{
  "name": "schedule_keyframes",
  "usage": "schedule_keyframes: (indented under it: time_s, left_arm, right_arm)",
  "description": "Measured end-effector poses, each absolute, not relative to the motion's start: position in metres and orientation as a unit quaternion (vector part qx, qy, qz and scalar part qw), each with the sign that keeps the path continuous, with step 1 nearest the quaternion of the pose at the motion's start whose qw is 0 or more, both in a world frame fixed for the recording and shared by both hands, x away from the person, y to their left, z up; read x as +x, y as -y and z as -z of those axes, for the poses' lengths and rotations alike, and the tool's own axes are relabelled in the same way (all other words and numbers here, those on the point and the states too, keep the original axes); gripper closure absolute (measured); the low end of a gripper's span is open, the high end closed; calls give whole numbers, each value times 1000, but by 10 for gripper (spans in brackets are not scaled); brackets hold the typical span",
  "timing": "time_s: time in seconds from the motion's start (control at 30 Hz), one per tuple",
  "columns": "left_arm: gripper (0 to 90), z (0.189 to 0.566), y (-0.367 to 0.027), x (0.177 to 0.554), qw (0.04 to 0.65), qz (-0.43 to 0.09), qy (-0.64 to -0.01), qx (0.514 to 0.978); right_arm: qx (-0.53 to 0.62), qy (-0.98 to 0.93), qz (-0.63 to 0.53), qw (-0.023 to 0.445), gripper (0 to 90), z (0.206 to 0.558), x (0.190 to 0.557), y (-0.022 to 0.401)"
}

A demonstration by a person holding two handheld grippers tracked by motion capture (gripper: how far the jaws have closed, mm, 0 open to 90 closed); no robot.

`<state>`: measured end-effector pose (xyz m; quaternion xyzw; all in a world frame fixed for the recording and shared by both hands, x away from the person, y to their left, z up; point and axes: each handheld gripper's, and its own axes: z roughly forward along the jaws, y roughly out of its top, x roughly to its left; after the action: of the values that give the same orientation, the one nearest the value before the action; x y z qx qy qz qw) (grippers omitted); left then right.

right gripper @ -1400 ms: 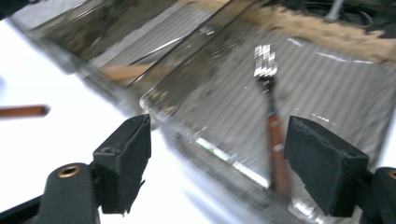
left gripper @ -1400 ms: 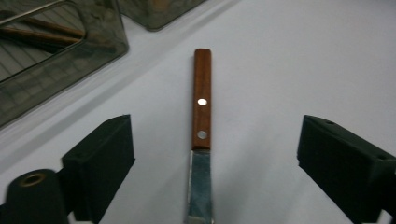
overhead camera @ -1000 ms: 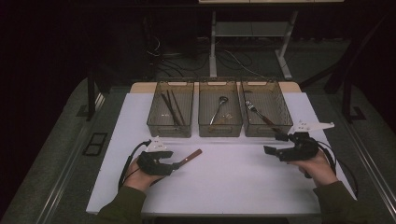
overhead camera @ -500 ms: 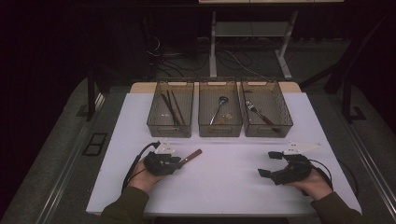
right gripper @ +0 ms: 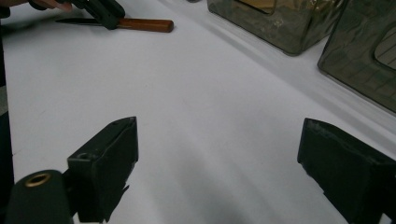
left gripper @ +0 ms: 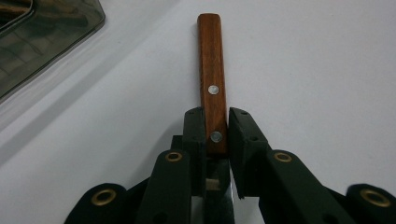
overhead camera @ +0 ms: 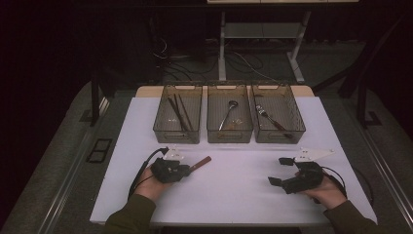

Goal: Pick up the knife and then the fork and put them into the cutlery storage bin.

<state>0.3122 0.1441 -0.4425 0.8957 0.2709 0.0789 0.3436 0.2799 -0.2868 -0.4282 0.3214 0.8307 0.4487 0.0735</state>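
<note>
Your left gripper (left gripper: 215, 140) has just been closing, and its jaws now sit clamped on the wooden handle of the knife (left gripper: 211, 70), one pad on each side near the lower rivet. The blade end runs back under the gripper body, and the free end of the handle points away from you toward the bins. A second ago the jaws stood wider around that handle; now they pinch it, so you likely have the knife secured, though it still lies flat on the white table (overhead camera: 234, 185) and has not been lifted. Seen from above, the knife (overhead camera: 199, 163) lies just in front of the left bin (overhead camera: 165, 131), which holds the chopsticks. Right of the knife, your right gripper (overhead camera: 277, 171) has come back from near the right bin (overhead camera: 292, 129), which holds a fork, to your edge of the table, and its jaws have been opening to a wide gap with nothing between them. Your next step is probably to raise the knife and choose a bin; the middle one (overhead camera: 229, 134) holds a spoon.
</note>
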Motion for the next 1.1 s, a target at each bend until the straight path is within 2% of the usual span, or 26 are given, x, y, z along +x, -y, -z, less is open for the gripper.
schedule_keyframes:
  time_s: [0.3,0.5,0.9,1.1]
  left_arm:
    - [773,434,-142,312,351,-58,-259,898]
    - [773,423,-132,307,361,-42,-225,904]
    - [772,398,-76,297,377,-5,-100,921]
    - [772,390,-46,290,375,13,-46,926]
  right_arm:
    - [313,-832,-452,70,124,428,281,286]
    - [282,-842,-458,40,124,421,282,281]
    - [188,-876,-444,-10,148,406,299,241]
    - [141,-890,-432,-47,207,407,303,220]
